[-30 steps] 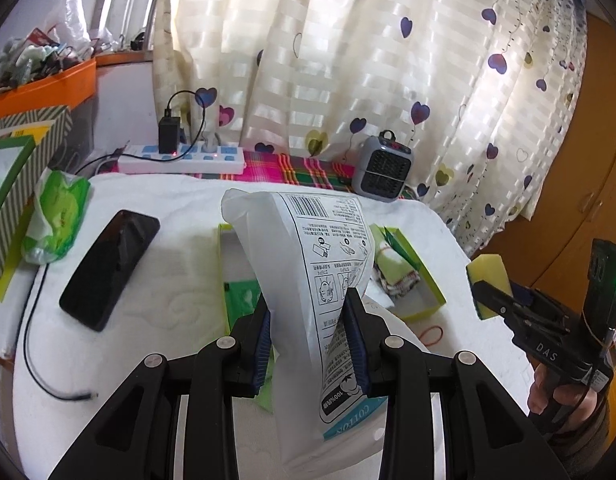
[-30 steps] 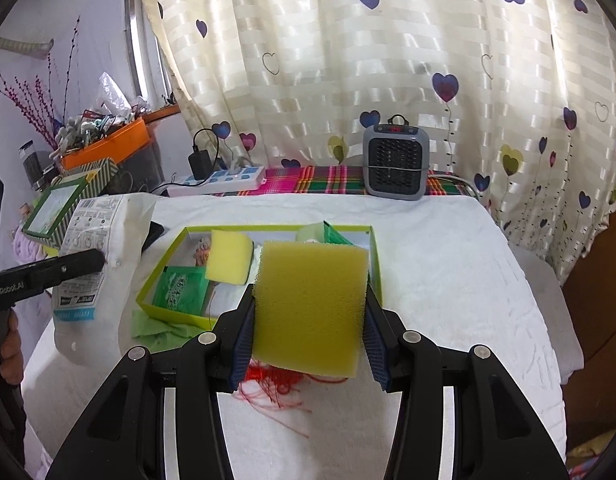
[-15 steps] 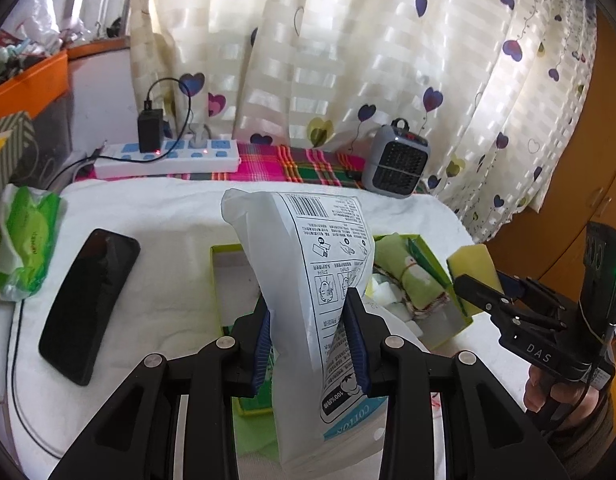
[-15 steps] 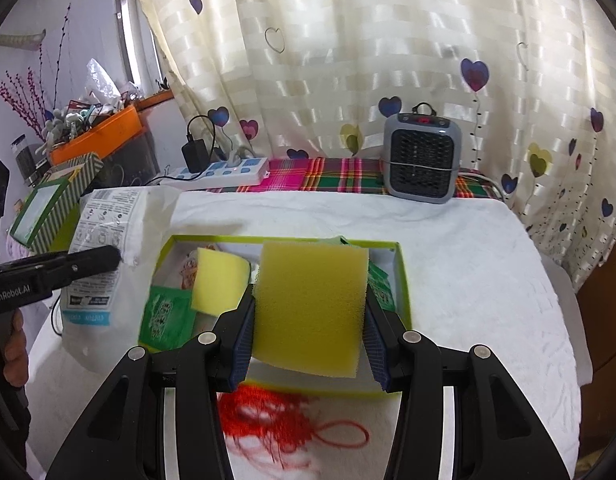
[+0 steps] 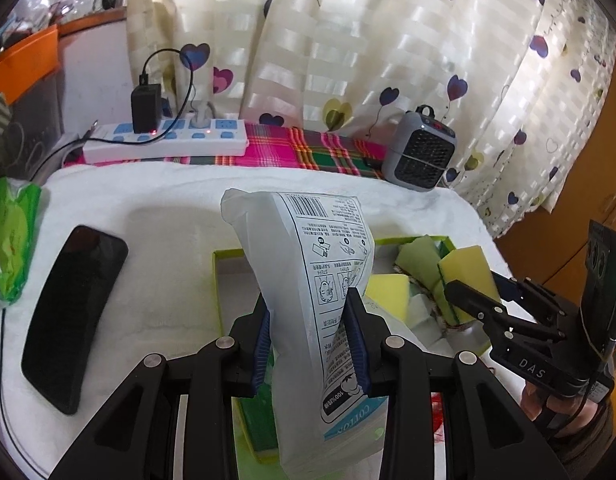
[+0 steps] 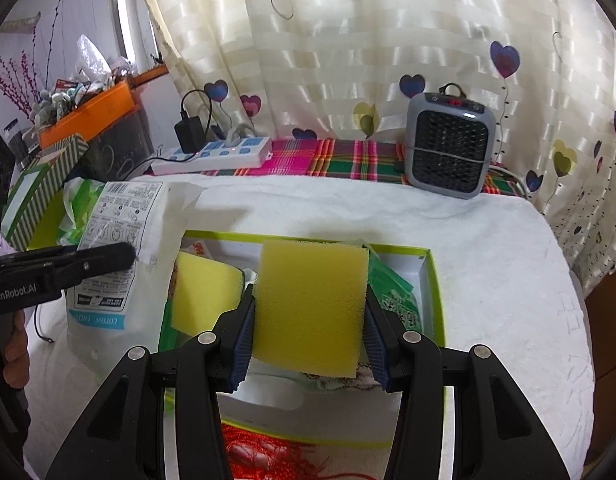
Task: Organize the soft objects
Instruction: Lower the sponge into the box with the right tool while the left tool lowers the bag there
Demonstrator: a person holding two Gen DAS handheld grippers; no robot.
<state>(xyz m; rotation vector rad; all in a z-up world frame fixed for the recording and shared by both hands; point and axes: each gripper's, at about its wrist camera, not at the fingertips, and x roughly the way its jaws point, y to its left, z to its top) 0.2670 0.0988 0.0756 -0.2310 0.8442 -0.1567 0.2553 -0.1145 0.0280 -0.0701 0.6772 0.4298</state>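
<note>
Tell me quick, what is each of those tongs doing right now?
Left tongs: closed on the white cotton pad bag.
Right tongs: closed on the yellow sponge, above the green box.

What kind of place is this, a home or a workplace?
Most likely a room in a home. A heart-print curtain hangs behind a table under a white cloth, with a small heater, a power strip with a charger, and a phone lying about.

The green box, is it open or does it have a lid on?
Open. The green box has no lid on; a yellow sponge and green packets show inside.
</note>
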